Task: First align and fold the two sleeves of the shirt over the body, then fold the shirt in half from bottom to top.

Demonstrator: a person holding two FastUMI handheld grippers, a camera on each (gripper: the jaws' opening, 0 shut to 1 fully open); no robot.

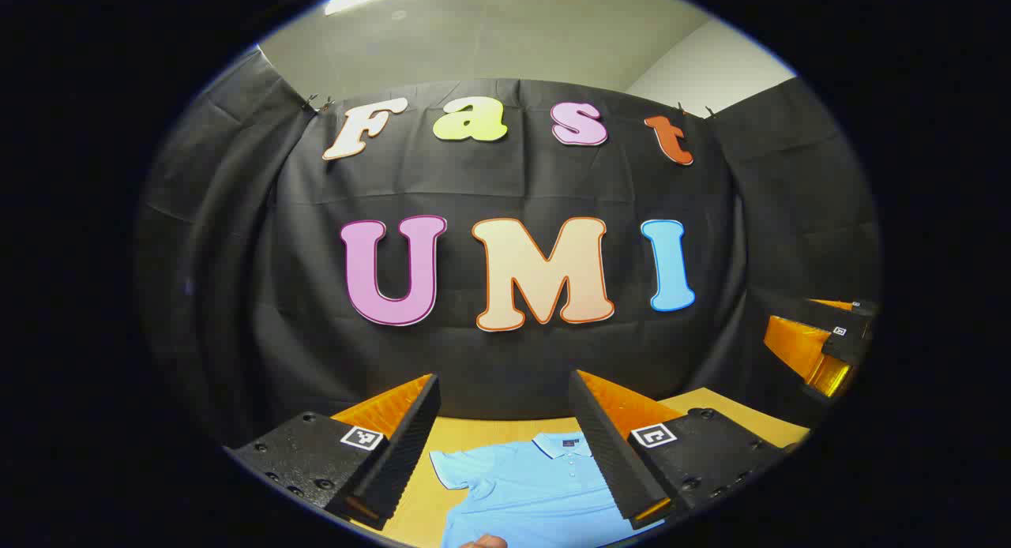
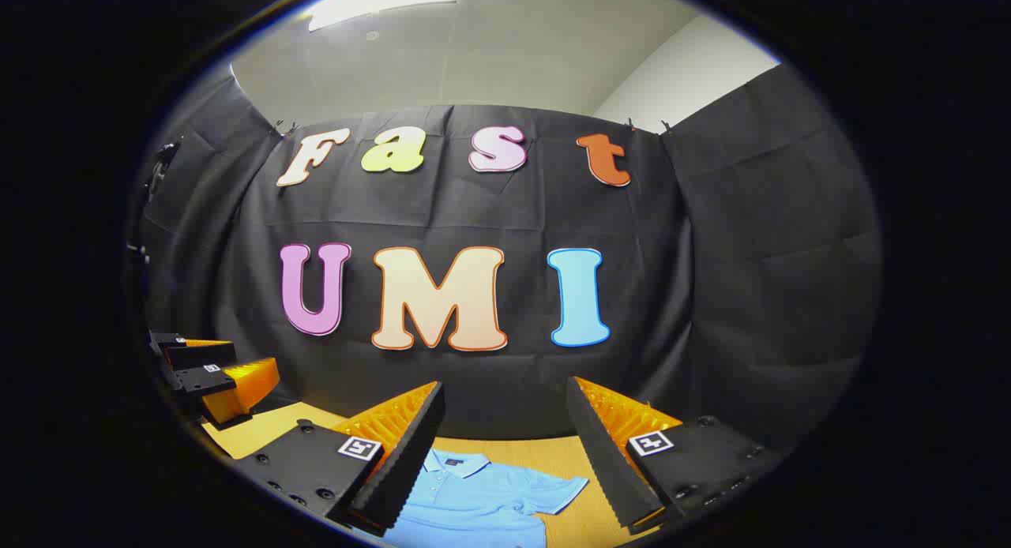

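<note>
A light blue polo shirt (image 1: 529, 485) lies flat and unfolded, collar toward the booth wall, on the wooden table (image 1: 466, 433), while the left gripper (image 1: 505, 453) and the right gripper (image 2: 505, 453) hang above it, apart, both with jaws spread wide and grasping nothing.

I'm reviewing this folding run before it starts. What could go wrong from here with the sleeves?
1. Both grippers, left and right, are held above the light blue shirt with jaws wide open, so they may come down off the sleeve edge and pinch the body cloth too.
2. The shirt lies flat on the smooth wooden table; dragging a sleeve could slide the whole shirt and spoil the alignment.
</note>
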